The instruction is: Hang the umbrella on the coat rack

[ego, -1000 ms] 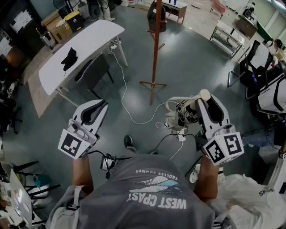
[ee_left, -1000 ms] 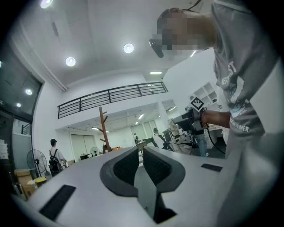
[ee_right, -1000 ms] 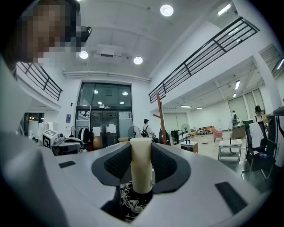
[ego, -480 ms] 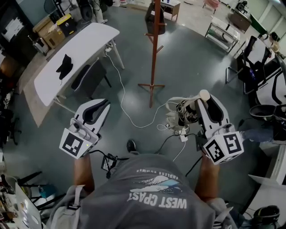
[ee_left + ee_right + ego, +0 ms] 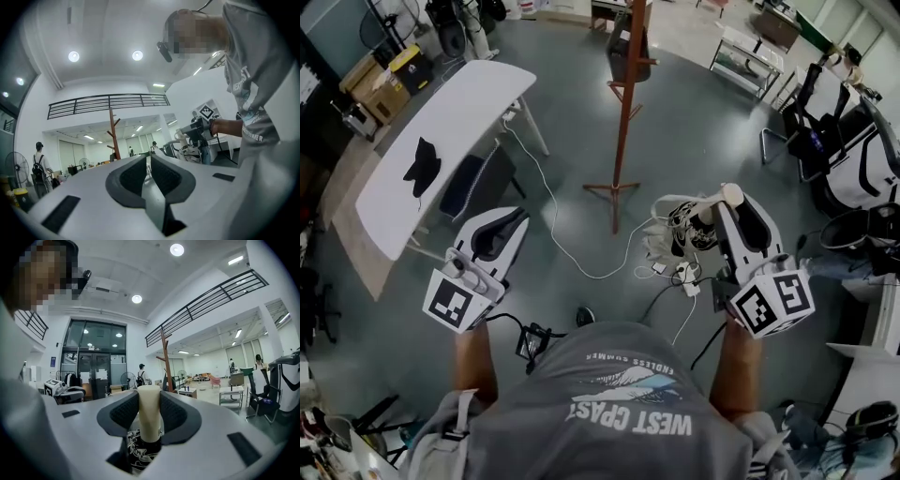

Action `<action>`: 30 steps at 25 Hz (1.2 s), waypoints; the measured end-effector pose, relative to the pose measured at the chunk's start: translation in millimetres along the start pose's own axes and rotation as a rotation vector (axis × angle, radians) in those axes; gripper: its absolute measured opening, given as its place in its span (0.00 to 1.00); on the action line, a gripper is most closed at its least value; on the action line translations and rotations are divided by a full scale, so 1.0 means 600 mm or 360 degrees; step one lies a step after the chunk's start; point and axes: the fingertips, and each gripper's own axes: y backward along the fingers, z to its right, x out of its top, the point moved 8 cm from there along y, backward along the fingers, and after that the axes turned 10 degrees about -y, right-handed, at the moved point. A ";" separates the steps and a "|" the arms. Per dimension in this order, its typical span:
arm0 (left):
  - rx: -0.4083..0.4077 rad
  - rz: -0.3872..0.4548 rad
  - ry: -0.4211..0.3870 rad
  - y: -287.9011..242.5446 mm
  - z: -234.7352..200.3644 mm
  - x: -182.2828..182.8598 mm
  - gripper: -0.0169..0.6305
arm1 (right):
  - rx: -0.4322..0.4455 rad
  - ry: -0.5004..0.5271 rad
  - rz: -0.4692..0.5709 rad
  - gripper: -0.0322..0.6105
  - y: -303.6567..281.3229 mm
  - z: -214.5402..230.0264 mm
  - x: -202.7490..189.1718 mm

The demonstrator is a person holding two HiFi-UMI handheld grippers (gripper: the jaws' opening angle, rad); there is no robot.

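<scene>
Short of the coat rack, on the person's side of its base, a folded umbrella is held in the right gripper. The jaws are clamped on its cream handle, with the patterned canopy bunched below. The left gripper, likewise on the rack's near side, has its jaws drawn almost together on nothing. The compact umbrella looks light. Its handle appears rigid but smooth, the right place to grip; the soft canopy would likely give.

Umbrella, centre right: cream handle, black-and-white patterned cloth. Coat rack, top centre: reddish-brown. Table, upper left: white. Floor: dark grey. Left gripper and right gripper: pale grey shells, black pads, black-and-white square markers.
</scene>
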 end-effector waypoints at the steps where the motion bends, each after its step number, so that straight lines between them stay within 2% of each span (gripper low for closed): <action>1: -0.0009 0.0019 -0.0001 0.001 -0.012 -0.007 0.09 | -0.0014 0.0004 0.0004 0.30 -0.008 -0.007 -0.001; 7: -0.0057 0.0046 0.0060 0.006 -0.061 -0.044 0.09 | -0.0065 0.0017 0.0008 0.30 -0.050 -0.038 -0.003; 12: -0.0078 0.0042 0.0090 0.005 -0.072 -0.057 0.09 | -0.0083 0.0024 -0.0018 0.30 -0.072 -0.039 -0.005; 16: -0.0071 0.0091 0.0039 0.001 -0.077 -0.060 0.09 | -0.0070 0.0020 -0.0020 0.30 -0.090 -0.028 -0.007; 20: -0.0038 0.0038 0.0033 -0.010 -0.084 -0.059 0.09 | -0.0036 -0.0002 -0.0012 0.30 -0.116 -0.002 -0.001; 24: 0.0048 -0.0015 0.0038 -0.026 -0.084 -0.064 0.09 | 0.0021 -0.0007 -0.0033 0.30 -0.142 0.026 0.004; 30: 0.0093 -0.0017 -0.0004 -0.078 -0.079 -0.055 0.09 | 0.0114 -0.0005 -0.0057 0.30 -0.183 0.069 0.025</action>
